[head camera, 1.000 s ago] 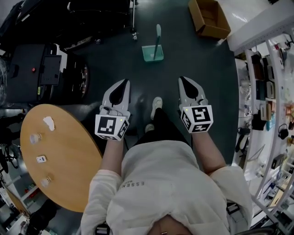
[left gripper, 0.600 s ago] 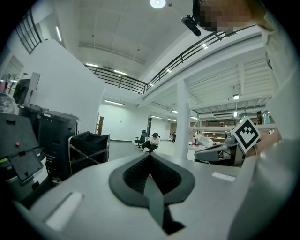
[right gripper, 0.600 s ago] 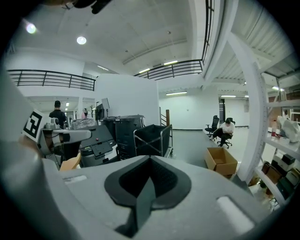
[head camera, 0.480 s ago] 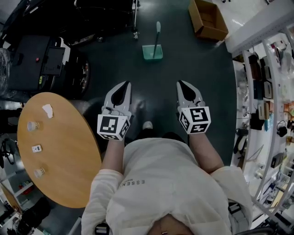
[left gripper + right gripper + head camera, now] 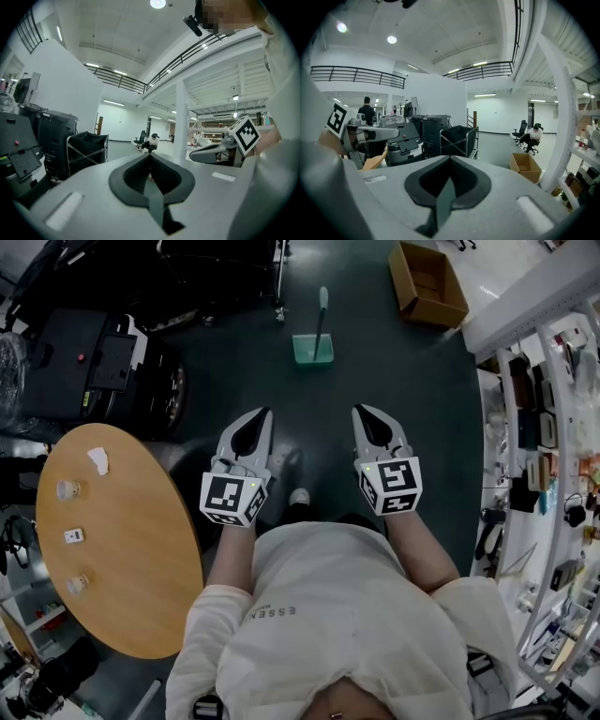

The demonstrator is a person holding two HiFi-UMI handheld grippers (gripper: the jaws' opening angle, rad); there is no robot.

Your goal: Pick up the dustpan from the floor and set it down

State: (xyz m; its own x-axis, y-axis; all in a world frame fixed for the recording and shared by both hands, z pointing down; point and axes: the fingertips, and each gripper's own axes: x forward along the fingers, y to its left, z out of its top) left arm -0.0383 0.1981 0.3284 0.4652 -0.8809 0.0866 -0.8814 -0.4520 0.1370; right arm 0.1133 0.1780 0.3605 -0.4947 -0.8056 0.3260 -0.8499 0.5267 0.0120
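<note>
Left gripper: shut tip to tip, gripping nothing; near, left of centre.
Right gripper: shut tip to tip, likewise empty; near, right of centre, beside the left one but apart from it.
Dustpan: teal, on the dark floor, far ahead, in line with the gap between both grippers and well apart from them; handle raised toward the far side; contents too small to tell.
Cardboard box: far right on the floor, flaps open, only bare brown board visible inside.
Black fabric cart: far left, on a metal frame; interior hidden.
Round wooden table: near left; bears a white crumpled scrap and three small items in a row at its left side.
Shelving: right edge, packed with small goods, too small to tell.
</note>
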